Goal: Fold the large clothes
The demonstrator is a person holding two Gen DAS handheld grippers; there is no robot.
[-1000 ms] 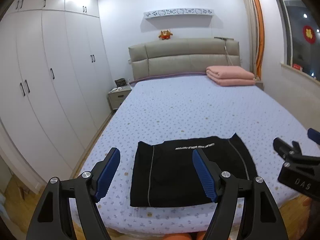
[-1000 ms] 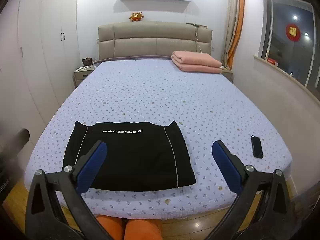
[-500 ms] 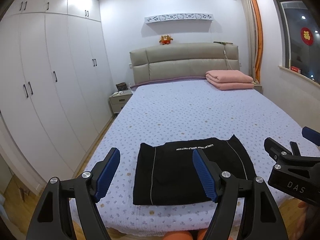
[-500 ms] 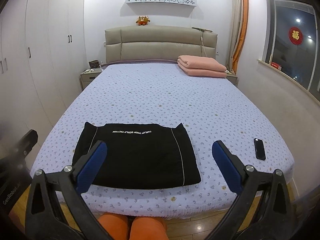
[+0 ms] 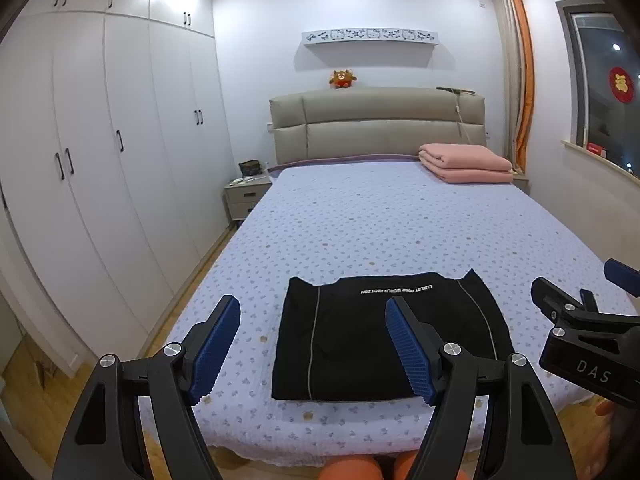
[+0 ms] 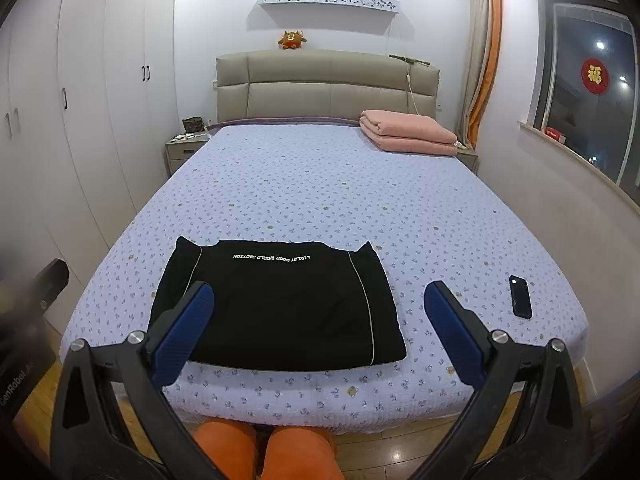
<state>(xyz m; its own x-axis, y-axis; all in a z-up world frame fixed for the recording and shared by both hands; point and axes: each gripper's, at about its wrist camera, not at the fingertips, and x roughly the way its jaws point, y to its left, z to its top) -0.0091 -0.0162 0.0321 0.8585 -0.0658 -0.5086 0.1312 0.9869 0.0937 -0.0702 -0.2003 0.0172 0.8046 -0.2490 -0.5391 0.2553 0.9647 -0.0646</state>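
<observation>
A black garment [image 5: 376, 332] lies folded into a flat rectangle near the foot edge of the bed [image 5: 400, 220]; it also shows in the right wrist view [image 6: 280, 304], with white lettering along its far edge. My left gripper [image 5: 312, 344] is open and empty, held back above the foot of the bed. My right gripper [image 6: 320, 332] is open and empty too, held above the bed edge; its body shows at the right of the left wrist view [image 5: 592, 340].
A black phone [image 6: 520, 296] lies on the bed at the near right. A folded pink blanket [image 6: 408, 132] sits by the headboard. White wardrobes [image 5: 100, 180] line the left wall, with a nightstand [image 5: 246, 196] beside the bed. A window [image 6: 588, 80] is on the right.
Both grippers have drawn back and risen away from the garment, so the bed looks farther off. The garment has not moved.
</observation>
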